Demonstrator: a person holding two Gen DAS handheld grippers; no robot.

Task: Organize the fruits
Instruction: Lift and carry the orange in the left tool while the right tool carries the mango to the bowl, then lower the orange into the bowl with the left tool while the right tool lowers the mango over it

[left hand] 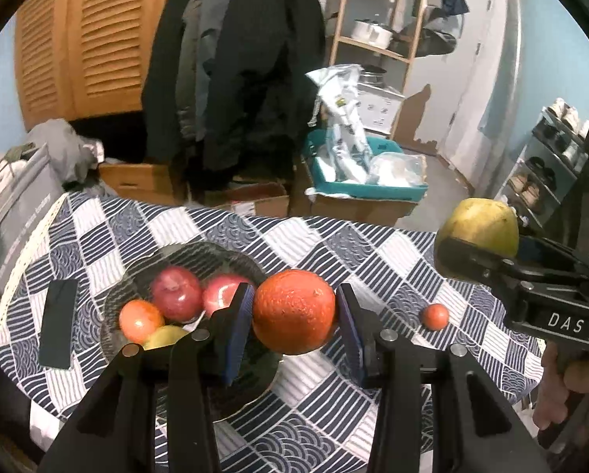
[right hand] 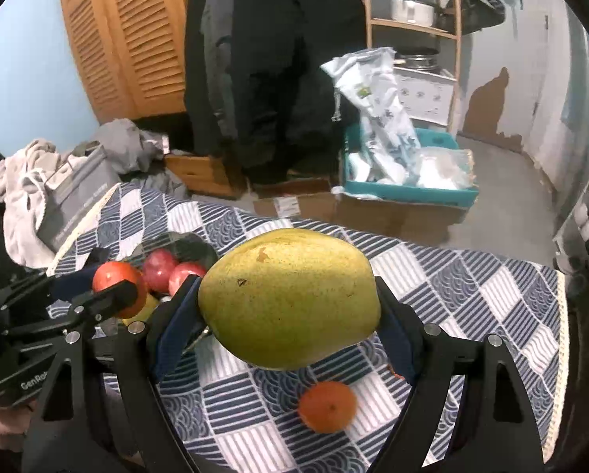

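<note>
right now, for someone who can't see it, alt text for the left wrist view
The left gripper holds an orange above a glass bowl that holds apples and other fruit, on a blue and white checked tablecloth. At right, the right gripper holds a mango, and a small orange lies on the cloth.

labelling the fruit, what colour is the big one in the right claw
Yellow-green with small brown specks; the mango shows best in the right wrist view.
</note>
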